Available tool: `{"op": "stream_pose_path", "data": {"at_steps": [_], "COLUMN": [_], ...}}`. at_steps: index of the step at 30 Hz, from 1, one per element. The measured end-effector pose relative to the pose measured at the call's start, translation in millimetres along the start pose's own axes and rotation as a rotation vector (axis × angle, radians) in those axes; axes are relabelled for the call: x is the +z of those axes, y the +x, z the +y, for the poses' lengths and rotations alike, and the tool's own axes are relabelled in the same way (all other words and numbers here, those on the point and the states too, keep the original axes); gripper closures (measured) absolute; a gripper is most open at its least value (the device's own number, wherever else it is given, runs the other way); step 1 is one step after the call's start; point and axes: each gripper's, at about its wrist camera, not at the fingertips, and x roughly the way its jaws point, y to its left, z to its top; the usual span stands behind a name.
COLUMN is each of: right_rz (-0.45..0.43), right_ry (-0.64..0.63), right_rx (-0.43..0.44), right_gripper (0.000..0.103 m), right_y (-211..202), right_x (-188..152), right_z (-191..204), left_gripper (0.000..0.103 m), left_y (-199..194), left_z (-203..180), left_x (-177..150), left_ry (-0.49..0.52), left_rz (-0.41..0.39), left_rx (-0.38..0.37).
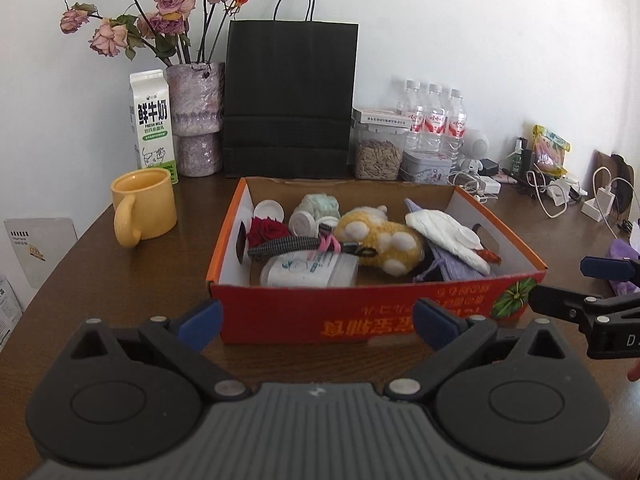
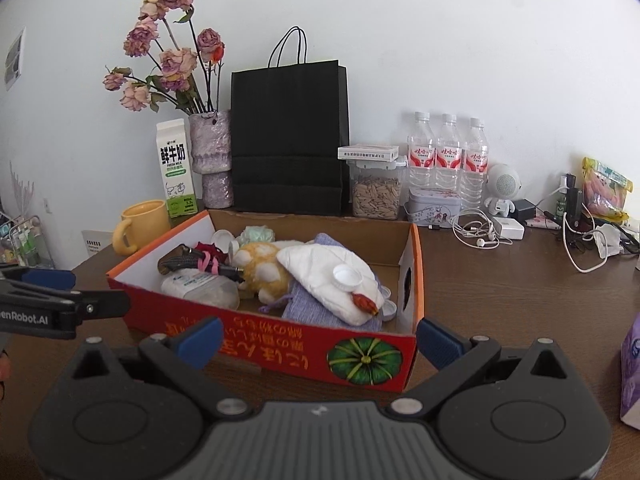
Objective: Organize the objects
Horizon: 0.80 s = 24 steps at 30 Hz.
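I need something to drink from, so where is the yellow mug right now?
The yellow mug stands on the table left of the red cardboard box, just in front of the milk carton, in both wrist views.

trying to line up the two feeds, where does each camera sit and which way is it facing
Left wrist: on the left gripper, aimed slightly downward over its open blue-padded fingers at the red cardboard box; the right gripper shows at the right edge.
Right wrist: on the right gripper, also open, facing the box's pumpkin-printed corner; the left gripper shows at the left edge.
Shared: box, yellow plush, yellow mug, milk carton, black paper bag, three water bottles.
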Motion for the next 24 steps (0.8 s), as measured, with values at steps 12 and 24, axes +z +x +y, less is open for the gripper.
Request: {"op": "stream_pose_path", "data": {"at_steps": [12, 24], "right_rz": [0.033, 0.023], "right_ry": [0.01, 0.001], "right_rx": [0.018, 0.026], "right_gripper": [0.0, 0.0], "right_y": [-20, -27], "right_x": [-24, -23], "right_z": [8, 14], "left_gripper": [0.0, 0.0], "left_y": [-18, -23], "left_z": [0, -2], "left_x": [-31, -30], "left_ry": [-0.012, -0.013], "left_rz": [0.045, 0.037], "left_rx": [-0.005, -0.005]}}
